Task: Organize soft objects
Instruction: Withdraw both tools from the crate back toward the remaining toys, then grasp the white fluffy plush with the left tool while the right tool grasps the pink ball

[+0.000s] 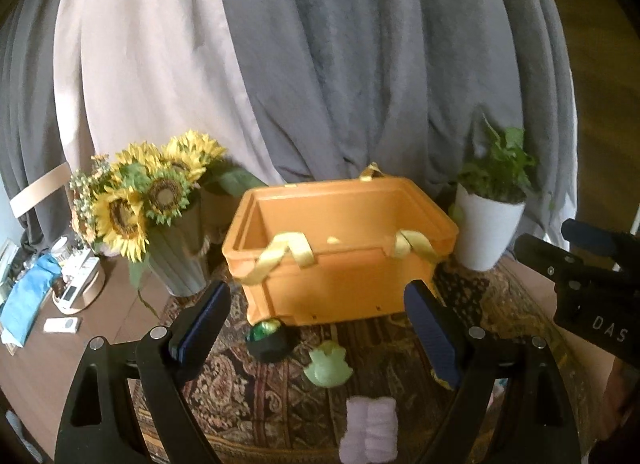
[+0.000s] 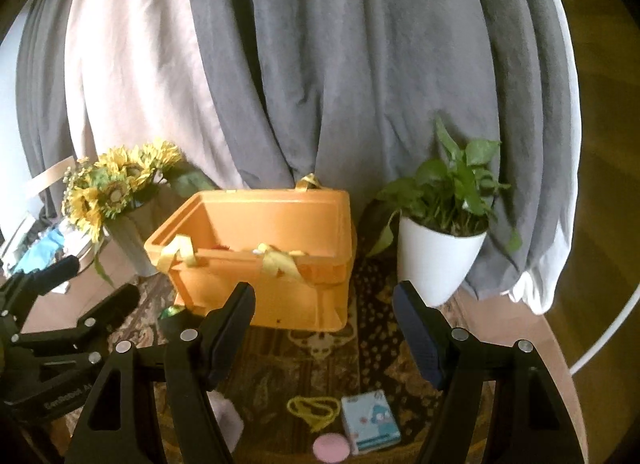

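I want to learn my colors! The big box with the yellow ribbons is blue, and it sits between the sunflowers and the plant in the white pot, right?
Almost! The box is orange, not blue, as both wrist views show. It does have yellow ribbons and sits between the sunflowers and the plant in the white pot.

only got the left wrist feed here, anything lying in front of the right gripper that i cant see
Observer: Yes. A light blue packet with a cartoon print lies on the rug, between the right gripper fingers.
Operator: anything else near it
Observer: A loop of yellow cord lies just left of the packet, and a round pink pad sits in front of both.
Operator: is the bin empty, i only see bare wall
Observer: Not quite. The right wrist view shows something small and reddish inside the orange bin, behind its near rim; too hidden to name.
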The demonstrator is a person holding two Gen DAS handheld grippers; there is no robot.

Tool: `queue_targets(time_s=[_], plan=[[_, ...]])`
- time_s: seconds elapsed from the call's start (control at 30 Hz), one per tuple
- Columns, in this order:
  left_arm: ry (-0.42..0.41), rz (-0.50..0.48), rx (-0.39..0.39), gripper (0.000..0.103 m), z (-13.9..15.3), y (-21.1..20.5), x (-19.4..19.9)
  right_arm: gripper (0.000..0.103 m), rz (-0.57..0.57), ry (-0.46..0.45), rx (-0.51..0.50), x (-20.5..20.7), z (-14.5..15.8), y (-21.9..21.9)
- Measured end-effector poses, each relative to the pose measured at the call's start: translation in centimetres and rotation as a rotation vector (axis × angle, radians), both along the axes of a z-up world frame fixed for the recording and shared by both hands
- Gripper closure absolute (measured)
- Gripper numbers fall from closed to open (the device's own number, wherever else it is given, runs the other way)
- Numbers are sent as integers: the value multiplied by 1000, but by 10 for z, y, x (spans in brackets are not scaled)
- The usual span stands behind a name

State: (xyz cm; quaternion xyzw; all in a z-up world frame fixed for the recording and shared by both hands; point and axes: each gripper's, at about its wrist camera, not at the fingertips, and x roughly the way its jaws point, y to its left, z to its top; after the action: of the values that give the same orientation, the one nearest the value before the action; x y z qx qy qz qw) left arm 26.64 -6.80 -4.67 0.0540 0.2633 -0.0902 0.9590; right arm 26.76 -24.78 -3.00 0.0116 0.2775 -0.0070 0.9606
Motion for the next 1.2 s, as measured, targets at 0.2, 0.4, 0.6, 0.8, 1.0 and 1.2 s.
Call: queue_targets(time_s=[0.2, 0.4, 0.6, 0.8, 1.0, 1.2], plan=[[32, -33, 41, 14, -14, -7, -14, 31, -5, 43, 27, -20, -15, -2], [69, -52, 79, 14, -25, -13, -23, 31, 1, 117, 38, -27, -33, -4], [143, -88, 111, 14, -42, -18, -29, 31, 19, 199, 41, -33, -52, -2], [196, -113, 162, 14, -60, -25, -32, 32, 41, 287, 60, -35, -76, -2], [256, -136, 196, 14, -80, -30, -29, 34, 68, 327, 22, -35, -90, 2], [317, -162, 235, 14, -101, -36, -24, 42, 105, 392, -48, -30, -111, 9]])
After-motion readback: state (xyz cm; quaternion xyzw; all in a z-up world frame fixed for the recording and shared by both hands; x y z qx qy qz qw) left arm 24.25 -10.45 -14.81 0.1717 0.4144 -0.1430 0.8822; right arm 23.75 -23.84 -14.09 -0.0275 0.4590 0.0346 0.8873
